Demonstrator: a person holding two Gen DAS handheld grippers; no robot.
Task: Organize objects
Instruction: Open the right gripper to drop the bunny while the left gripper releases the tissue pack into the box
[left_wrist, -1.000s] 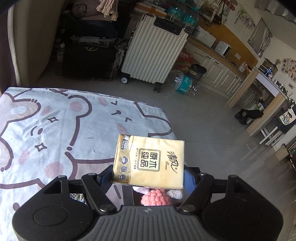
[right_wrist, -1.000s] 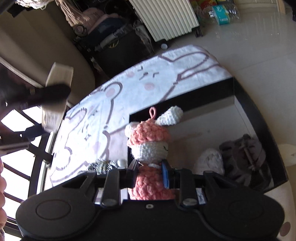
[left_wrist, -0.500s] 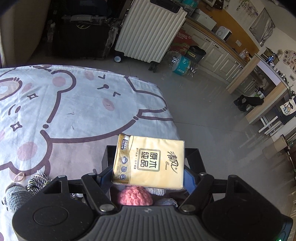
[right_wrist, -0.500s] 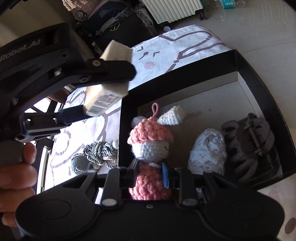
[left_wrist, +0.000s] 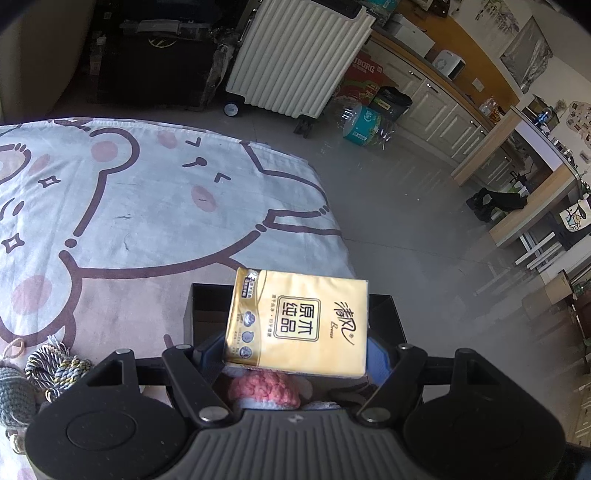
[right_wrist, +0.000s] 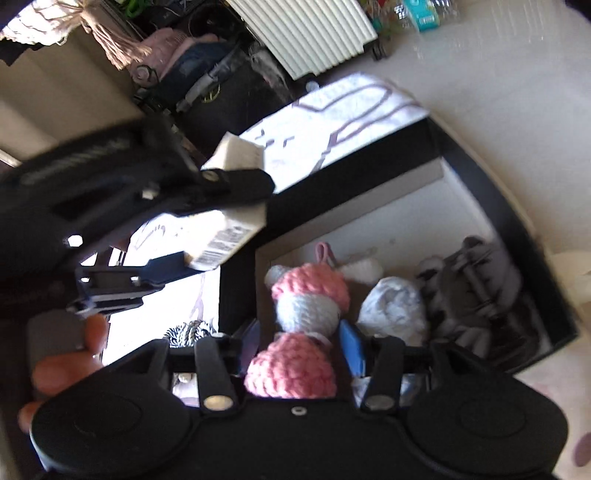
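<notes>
My left gripper (left_wrist: 295, 354) clamps a yellow tissue pack (left_wrist: 297, 325), one finger on each short side. Its face carries a framed block of four Chinese characters, "原木纯品", two larger brush-style characters beside it that I read as "清风", and a small script word under them too fine to make out. A dark strip and some round badges run along its left edge; their print is too small to read. In the right wrist view the same pack (right_wrist: 225, 229) shows a white side with a barcode and lines of tiny text, and my left gripper (right_wrist: 207, 218) hangs over the near-left corner of the black box (right_wrist: 517, 236), tilted down. Raised lettering on its body is blurred. My left hand (right_wrist: 66, 365) wraps the handle, fingers curled.

My right gripper (right_wrist: 299, 347) points down into the box. Its jaws have just been opening; the pink and white crochet doll (right_wrist: 306, 295) sits between them, and the pads stand off its sides, so I have let go. The doll lies in the box, next to a white bundle (right_wrist: 395, 310) and grey clips (right_wrist: 476, 284).

A red carton (left_wrist: 364, 75) by the white suitcase (left_wrist: 295, 55) reads "BORG", the start cut off. The box rests on a cloth (left_wrist: 147, 206) printed with cartoon bears. A striped cord knot (left_wrist: 55, 365) lies on it, left of the box.
</notes>
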